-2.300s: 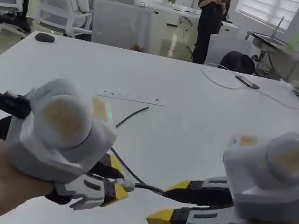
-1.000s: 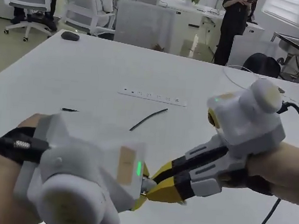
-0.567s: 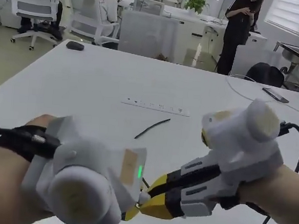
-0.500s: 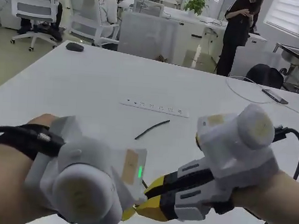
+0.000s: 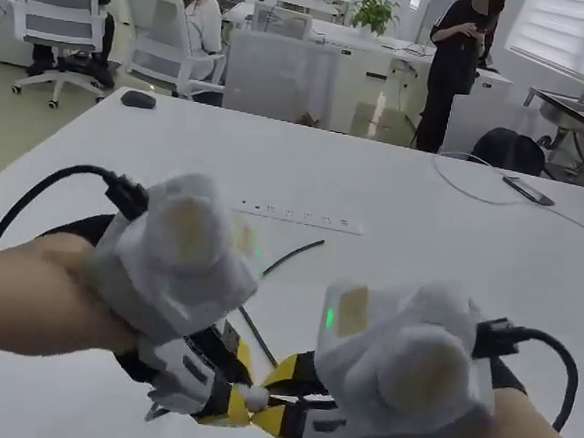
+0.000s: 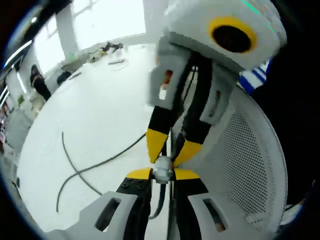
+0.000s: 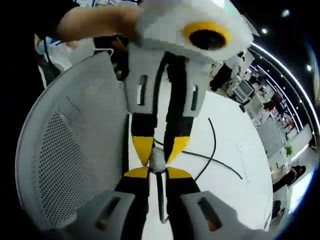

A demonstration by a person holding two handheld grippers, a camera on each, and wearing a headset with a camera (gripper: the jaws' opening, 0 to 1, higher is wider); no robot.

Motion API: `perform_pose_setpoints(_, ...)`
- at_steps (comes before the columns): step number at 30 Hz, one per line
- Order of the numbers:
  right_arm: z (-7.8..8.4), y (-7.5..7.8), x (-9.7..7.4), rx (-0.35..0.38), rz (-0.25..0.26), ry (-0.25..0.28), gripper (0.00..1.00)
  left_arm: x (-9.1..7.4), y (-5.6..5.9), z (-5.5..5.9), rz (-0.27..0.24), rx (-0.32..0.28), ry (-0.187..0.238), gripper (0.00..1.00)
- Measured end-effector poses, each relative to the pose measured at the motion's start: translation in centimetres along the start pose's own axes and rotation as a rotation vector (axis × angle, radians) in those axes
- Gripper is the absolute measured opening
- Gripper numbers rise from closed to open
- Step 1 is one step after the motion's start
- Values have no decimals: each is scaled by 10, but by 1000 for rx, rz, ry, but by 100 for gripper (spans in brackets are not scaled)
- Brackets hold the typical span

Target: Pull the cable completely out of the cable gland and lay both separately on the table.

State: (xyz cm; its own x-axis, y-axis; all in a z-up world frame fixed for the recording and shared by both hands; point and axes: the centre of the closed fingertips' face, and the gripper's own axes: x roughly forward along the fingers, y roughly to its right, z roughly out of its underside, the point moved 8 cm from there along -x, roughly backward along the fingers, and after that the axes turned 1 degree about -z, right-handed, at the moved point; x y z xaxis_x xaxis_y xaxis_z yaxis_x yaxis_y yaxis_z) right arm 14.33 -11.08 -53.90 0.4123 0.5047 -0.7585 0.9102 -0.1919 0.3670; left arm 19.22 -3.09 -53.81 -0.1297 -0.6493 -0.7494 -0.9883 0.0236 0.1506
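The small white plastic cable gland [image 5: 254,397] is held up over the near edge of the broad white desk [image 5: 421,238], at the spot where the yellow tips of both tools meet. The thin black cable [image 5: 295,254] is still threaded through it. Its long part trails away from the gland and lies in a loose curve on the desk, ending near a flat white power strip [image 5: 292,216].

The left claw [image 5: 227,400] is clenched on the gland. In the left gripper view the gland sits squarely between its two yellow tips, and a short end of cable hangs down between the jaws.

The right claw [image 5: 276,413] faces it head-on, with its tips touching the gland's other end. Its jaws are drawn in to a narrow slit, and in the right gripper view a dark line of cable runs along that slit. I cannot tell whether this claw is pinching the cable, gripping the gland, or only resting against it.

Both gripper views show a white mesh chair back [image 6: 245,150] just behind the tools. Farther off on the desk are a black computer mouse [image 5: 138,99] and a dark phone [image 5: 520,190], well apart from the work.
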Motion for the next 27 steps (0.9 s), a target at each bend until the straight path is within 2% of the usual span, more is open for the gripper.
perform_pose_setpoints(1,0,-2,2,-5,4,-5,10,1,-3,3,41,-29,10,15)
perform_pose_setpoints(2,1,-5,5,-9,-2,-2,10,2,-3,4,61,-53,11,15)
perform_pose_setpoints(3,1,-6,6,-10,-7,3,10,3,-5,8,113,-107,14,15)
perform_pose_setpoints(4,0,-9,7,-36,-5,3,10,4,-7,11,155,-163,9,16)
perform_pose_setpoints(5,-1,-9,7,-46,-4,5,10,5,-7,13,184,-192,3,16)
perform_pose_setpoints(6,-2,-12,8,-91,6,6,10,5,-7,15,221,-242,-1,16)
perform_pose_setpoints(7,-2,-13,8,-102,7,1,10,6,-8,16,238,-272,-1,16)
perform_pose_setpoints(10,0,-14,9,-125,6,-7,10,9,-9,19,255,-308,7,16)
perform_pose_setpoints(12,2,-11,9,-95,13,2,11,8,-7,18,223,-276,25,16)
perform_pose_setpoints(13,3,-10,9,-57,-4,23,11,7,-6,18,209,-253,32,16)
perform_pose_setpoints(14,4,-9,9,-22,-7,39,11,7,-4,17,200,-255,34,16)
perform_pose_setpoints(16,6,-6,8,-25,-17,55,12,5,-3,17,179,-257,45,16)
perform_pose_setpoints(17,7,-7,7,38,-35,60,13,4,-1,17,169,-254,50,16)
perform_pose_setpoints(19,7,-2,4,113,-27,57,19,3,0,17,134,-235,52,16)
perform_pose_setpoints(20,5,0,2,114,-24,87,24,2,0,18,92,-216,33,16)
perform_pose_setpoints(21,5,1,-1,128,-36,93,25,0,0,18,47,-183,15,16)
perform_pose_setpoints(22,6,3,-3,154,-47,99,23,-3,0,17,-15,-99,-11,16)
perform_pose_setpoints(24,8,6,-6,201,-47,117,21,-7,6,13,-111,-19,-29,16)
perform_pose_setpoints(26,11,8,-5,225,-48,121,22,-8,9,7,-180,90,-21,16)
perform_pose_setpoints(27,12,8,-4,228,-48,118,22,-9,12,5,-202,123,-18,16)
